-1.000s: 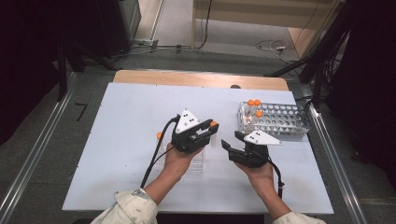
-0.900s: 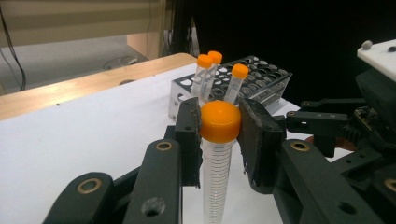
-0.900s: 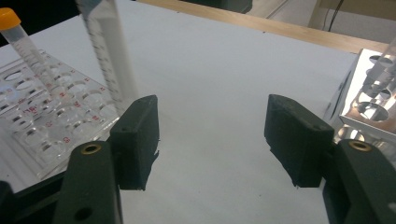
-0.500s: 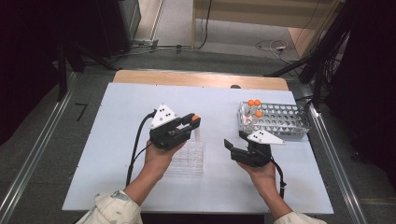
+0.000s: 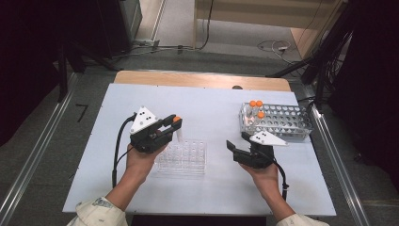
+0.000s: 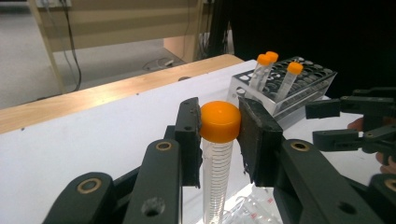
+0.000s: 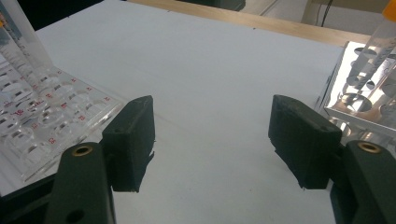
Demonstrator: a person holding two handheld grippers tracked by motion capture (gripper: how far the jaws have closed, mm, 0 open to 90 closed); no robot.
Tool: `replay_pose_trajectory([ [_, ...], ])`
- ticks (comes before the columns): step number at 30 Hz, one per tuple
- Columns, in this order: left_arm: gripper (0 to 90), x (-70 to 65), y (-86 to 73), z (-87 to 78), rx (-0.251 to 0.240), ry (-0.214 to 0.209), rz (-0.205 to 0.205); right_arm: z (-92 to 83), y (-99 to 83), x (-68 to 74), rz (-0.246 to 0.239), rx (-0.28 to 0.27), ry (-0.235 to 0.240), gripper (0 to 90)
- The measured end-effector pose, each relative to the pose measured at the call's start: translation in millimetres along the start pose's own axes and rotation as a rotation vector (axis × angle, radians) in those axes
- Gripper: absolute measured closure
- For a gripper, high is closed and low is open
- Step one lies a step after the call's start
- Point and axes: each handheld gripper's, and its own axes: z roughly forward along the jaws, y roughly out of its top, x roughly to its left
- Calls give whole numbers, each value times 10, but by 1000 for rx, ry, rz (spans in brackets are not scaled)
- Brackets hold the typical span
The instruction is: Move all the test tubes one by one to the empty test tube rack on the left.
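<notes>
Clear graduated plastic tube with orange cap (image 6: 218,154), lower end cut off, stands upright, cap clamped between left gripper (image 6: 219,122) pads; right gripper (image 7: 212,140) jaws apart, empty.

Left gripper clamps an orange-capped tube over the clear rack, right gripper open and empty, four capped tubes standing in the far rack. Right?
Not quite: the far rack holds three orange-capped tubes, not four; the left gripper view shows them. The rest stands: the left gripper clamps the orange-capped tube over the clear rack, and the right gripper is open and empty.
</notes>
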Motion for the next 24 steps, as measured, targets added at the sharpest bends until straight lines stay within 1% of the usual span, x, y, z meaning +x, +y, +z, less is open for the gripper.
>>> replay_pose_trajectory([
  [4,709,47,-16,-51,-4,11,-4,2,0,5,0,3,1,300],
  [10,709,76,-36,-103,-4,35,15,2,-1,3,2,-1,1,300],
  [13,709,90,-52,-113,-3,44,11,-3,-1,4,3,-3,-1,300],
  [22,709,110,-136,-95,16,48,9,-3,-4,-4,0,-5,-3,300],
  [24,709,112,-150,-96,22,49,15,-3,-5,-4,0,-5,-2,300],
])
